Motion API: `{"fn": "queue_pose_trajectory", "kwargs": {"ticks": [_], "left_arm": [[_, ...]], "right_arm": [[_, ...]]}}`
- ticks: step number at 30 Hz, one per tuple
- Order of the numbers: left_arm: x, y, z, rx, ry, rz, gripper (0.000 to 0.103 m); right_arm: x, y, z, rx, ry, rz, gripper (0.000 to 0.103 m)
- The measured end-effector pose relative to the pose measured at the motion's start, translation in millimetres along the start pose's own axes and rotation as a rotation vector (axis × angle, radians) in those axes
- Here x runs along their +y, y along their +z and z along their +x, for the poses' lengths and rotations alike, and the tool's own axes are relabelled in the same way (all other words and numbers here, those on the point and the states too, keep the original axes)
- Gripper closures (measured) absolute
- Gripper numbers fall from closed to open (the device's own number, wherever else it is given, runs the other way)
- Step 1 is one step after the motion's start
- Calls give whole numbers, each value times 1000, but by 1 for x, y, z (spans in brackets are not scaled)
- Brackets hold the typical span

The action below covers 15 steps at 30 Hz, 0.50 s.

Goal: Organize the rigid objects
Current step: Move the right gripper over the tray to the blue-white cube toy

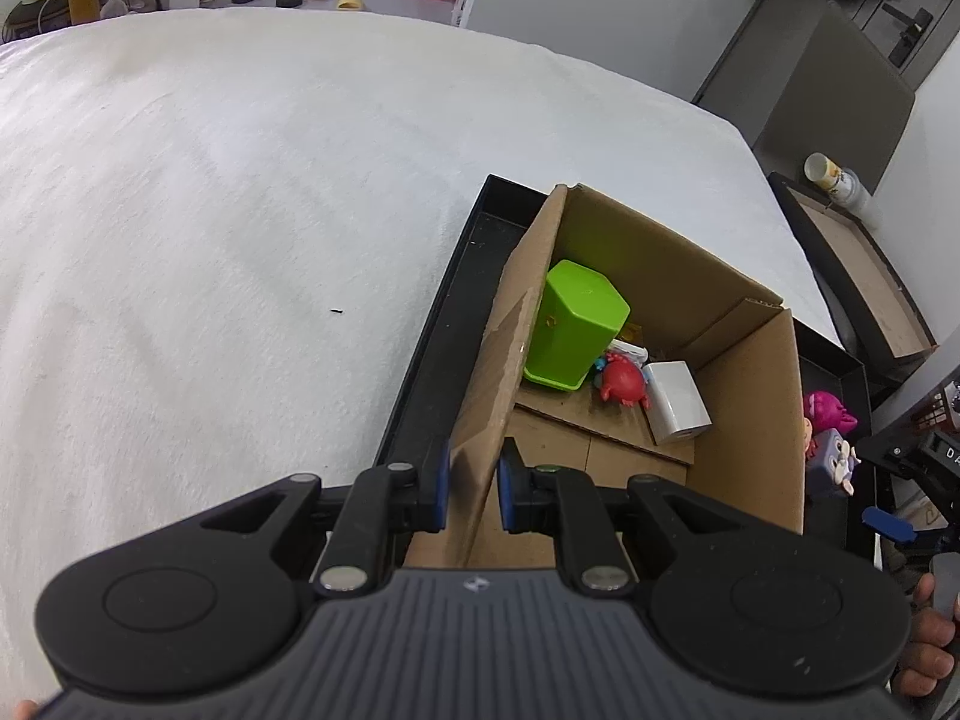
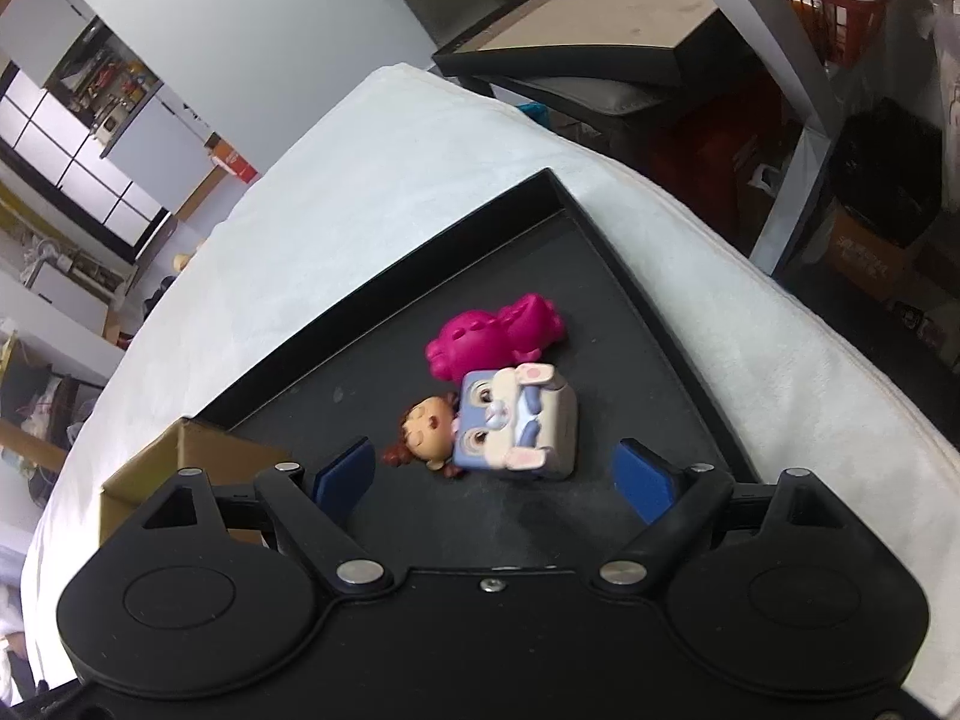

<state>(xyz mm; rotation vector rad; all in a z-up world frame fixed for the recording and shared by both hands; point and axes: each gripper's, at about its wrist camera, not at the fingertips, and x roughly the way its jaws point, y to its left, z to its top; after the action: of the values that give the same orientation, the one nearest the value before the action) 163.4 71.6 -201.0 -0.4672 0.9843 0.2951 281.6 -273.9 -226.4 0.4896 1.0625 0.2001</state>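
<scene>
Three toys on black tray [image 2: 606, 252], more in cardboard box [image 1: 750, 408].
Left gripper [image 1: 474, 483] fingers narrowed on box's wall; right gripper [image 2: 495, 474] fingers wide, hovering over one glossy pink figure [image 2: 498, 333], one boxy bunny block [image 2: 516, 426], one brown-haired doll [image 2: 429, 435], touching. Inside box: green tub [image 1: 576, 324], red crab [image 1: 624, 384], white cube [image 1: 678, 402].

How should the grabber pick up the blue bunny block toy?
Probably across its two flat side faces. The bunny block lies in the black tray, just ahead of the open right gripper. Come straight forward and down; the doll touches its left side, so clearance there looks tight.
</scene>
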Motion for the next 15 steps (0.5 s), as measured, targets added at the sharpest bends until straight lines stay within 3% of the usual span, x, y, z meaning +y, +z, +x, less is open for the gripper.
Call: {"fn": "queue_pose_trajectory", "kwargs": {"ticks": [11, 13, 15], "left_arm": [[-11, 2, 2, 13, 53, 12, 88], [-12, 2, 2, 15, 59, 14, 88], [-13, 3, 2, 17, 64, 12, 88]], "right_arm": [[6, 2, 23, 8, -64, -92, 25], [5, 2, 28, 25, -74, -89, 32], [5, 1, 30, 38, -77, -88, 49]]}}
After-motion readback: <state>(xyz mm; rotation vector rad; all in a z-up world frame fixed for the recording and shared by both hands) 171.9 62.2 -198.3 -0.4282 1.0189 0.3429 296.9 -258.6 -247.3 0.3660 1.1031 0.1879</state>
